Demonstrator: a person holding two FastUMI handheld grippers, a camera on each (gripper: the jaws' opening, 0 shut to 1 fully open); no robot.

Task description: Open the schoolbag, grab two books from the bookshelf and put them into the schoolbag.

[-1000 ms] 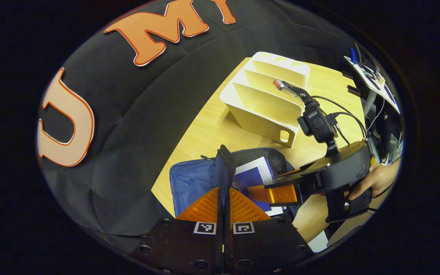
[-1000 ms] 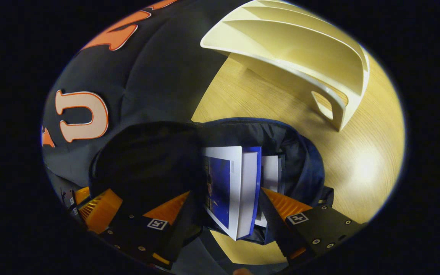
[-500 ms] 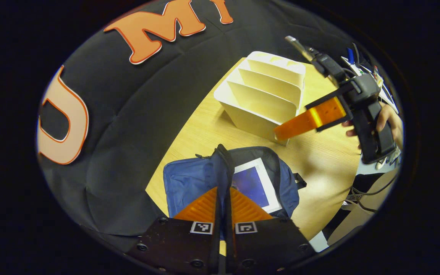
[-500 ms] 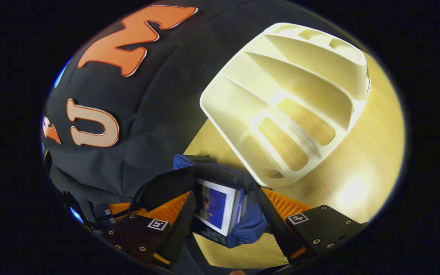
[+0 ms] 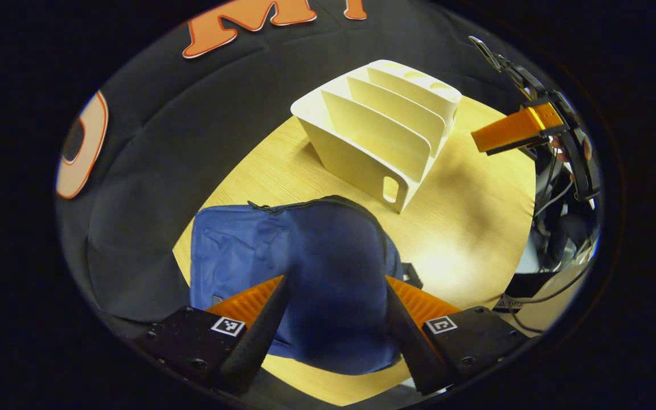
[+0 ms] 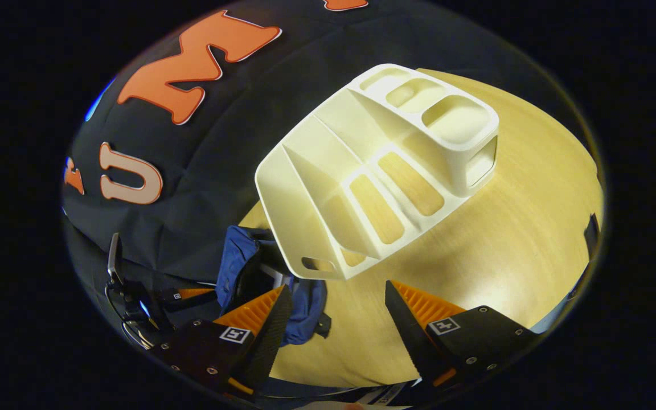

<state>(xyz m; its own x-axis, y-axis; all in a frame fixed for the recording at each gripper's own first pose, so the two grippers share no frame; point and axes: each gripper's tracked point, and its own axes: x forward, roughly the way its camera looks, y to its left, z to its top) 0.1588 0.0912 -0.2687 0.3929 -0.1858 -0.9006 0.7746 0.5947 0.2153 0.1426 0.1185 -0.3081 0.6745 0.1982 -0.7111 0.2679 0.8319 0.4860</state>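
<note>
Black cloth walls back a light wooden table (image 5: 476, 228). Left gripper view: the blue schoolbag (image 5: 282, 267) lies at near left, flap down, its contents hidden; the left gripper (image 5: 332, 319) hovers above it, jaws wide apart and holding nothing. Beyond stands the white bookshelf (image 5: 379, 131), slots vacant. At far right the right gripper (image 5: 476, 138) is raised. Right gripper view: the right gripper's jaws stand open, empty, above bare table beside the bookshelf.
</note>
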